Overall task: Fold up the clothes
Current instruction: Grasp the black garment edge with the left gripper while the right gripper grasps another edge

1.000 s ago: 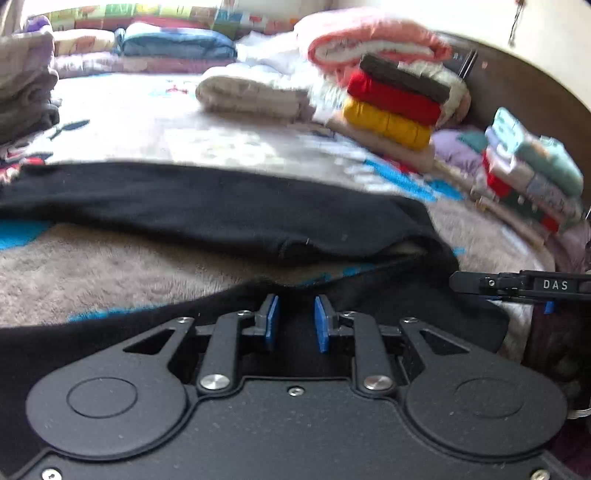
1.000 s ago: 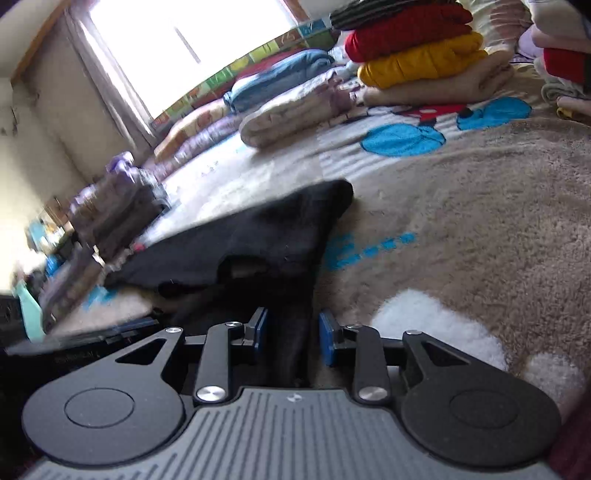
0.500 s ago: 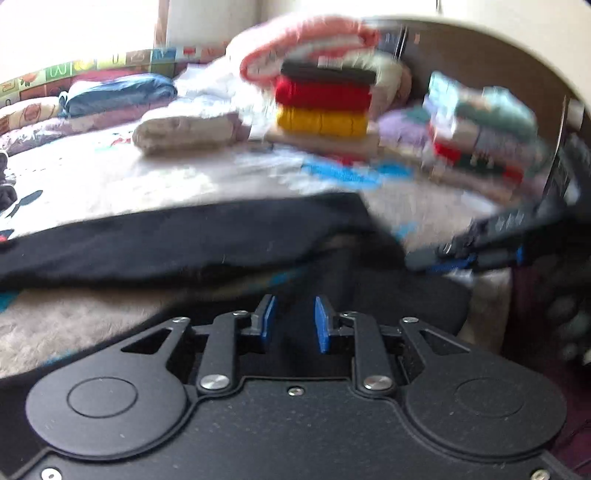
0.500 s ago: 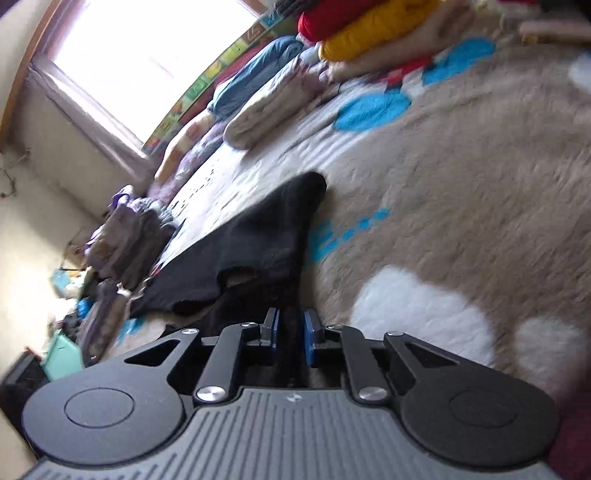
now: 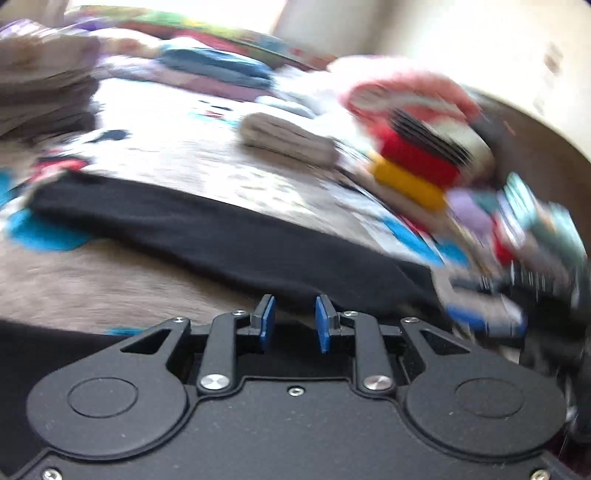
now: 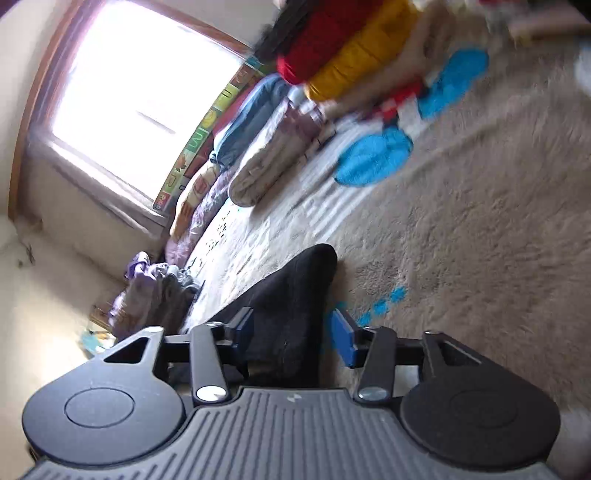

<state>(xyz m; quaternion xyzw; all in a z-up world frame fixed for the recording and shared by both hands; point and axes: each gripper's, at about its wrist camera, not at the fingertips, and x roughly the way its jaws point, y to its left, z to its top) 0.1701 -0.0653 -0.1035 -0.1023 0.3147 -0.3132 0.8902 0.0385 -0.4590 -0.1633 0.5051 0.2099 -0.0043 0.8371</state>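
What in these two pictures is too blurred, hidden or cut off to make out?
- Left wrist view: the folded stacks at right are motion-blurred; single garments cannot be told apart.
- Left wrist view: the other hand-held gripper is a smear at right.
- Right wrist view: the black garment runs under the gripper body, so its near end is hidden.
- Right wrist view: the window is blown out.

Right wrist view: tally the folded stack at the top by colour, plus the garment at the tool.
Red folded item: 1
Yellow folded item: 1
Tan folded item: 1
Dark striped item, blurred: 1
Black garment between the opening right tool pads: 1
Total: 5
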